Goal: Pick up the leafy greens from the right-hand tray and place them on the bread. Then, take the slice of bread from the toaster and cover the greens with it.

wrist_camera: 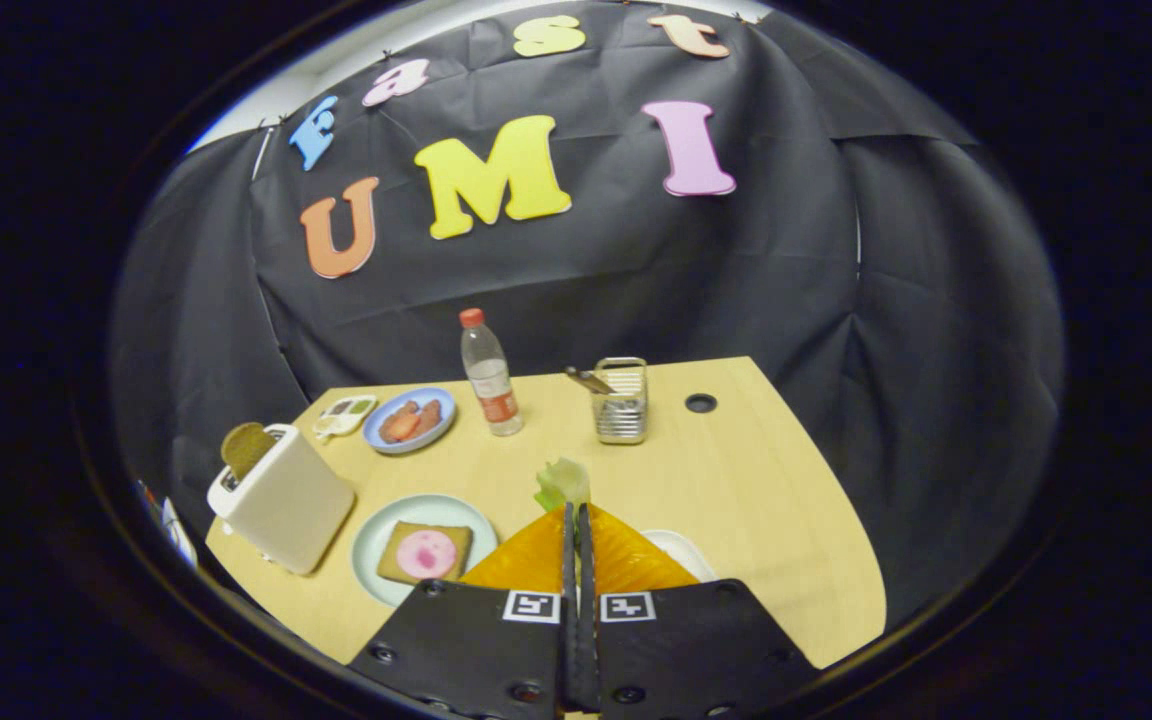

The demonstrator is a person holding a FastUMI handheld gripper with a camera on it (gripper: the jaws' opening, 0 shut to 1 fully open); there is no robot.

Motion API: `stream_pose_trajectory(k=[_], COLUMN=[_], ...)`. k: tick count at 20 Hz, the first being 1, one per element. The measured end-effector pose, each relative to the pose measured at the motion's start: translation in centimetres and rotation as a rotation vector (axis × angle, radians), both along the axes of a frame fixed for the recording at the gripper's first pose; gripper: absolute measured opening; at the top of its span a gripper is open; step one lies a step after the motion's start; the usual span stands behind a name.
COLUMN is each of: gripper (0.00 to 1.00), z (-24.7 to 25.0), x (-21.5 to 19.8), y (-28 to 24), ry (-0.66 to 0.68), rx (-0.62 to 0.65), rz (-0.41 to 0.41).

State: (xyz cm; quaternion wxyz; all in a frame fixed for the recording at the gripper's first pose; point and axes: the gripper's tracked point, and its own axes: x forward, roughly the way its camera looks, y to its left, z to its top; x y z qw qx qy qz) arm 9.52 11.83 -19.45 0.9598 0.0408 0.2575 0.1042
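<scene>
Crinkled pale-green leafy greens (562, 482): 1, pinched by hand-held gripper (576, 508) | round plate (376, 545), square bread slice (406, 565): 1 | boxy white toaster (286, 505): 1

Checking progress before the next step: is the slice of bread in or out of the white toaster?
In. The brown bread slice stands upright in the white toaster, its top poking out. The gripper is shut on the leafy greens.

Even light, strong fisheye edge warping

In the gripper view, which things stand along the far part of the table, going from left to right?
Small tray → blue plate → water bottle → metal holder → table hole. Nearer, the gripper pinches the leafy greens.
</scene>
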Motion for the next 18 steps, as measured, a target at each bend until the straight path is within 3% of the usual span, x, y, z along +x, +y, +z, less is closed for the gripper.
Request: stream_pose_trajectory(k=[12,18], gripper=[0.0,0.0], z=[-0.9,-4.1], x=[-3.5,-2.6], y=[22.6,26.6], ry=[0.064,0.15], rx=[0.143,0.283], rz=[0.139,0.137])
